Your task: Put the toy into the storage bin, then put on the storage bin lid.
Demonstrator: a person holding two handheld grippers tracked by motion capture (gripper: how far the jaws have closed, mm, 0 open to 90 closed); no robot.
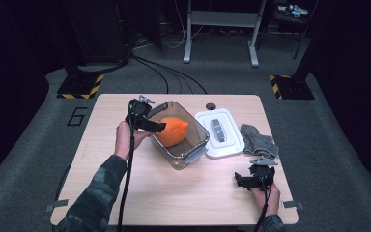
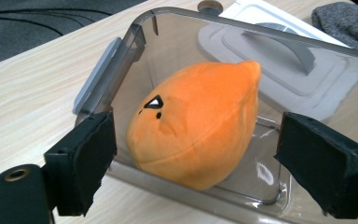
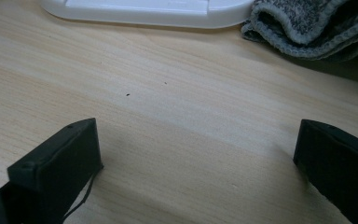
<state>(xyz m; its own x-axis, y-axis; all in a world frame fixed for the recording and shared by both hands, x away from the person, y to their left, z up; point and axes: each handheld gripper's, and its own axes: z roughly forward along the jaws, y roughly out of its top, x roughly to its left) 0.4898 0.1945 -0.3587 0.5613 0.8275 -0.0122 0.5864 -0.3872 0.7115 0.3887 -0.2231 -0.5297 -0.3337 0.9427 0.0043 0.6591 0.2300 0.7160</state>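
My left gripper (image 1: 157, 127) hangs at the near-left rim of the clear container (image 1: 199, 129), its fingers (image 2: 86, 163) spread wide and pinching nothing, with the orange plush toy (image 2: 196, 123) lying free inside the container just beyond them. My right gripper (image 1: 237, 181) rests low over the table (image 1: 174, 188) near its front right corner, fingers (image 3: 58, 170) also spread apart on bare wood. Ahead of it lie the white lid (image 1: 220, 133) and, touching the lid's right edge, the grey cloth (image 1: 258, 140).
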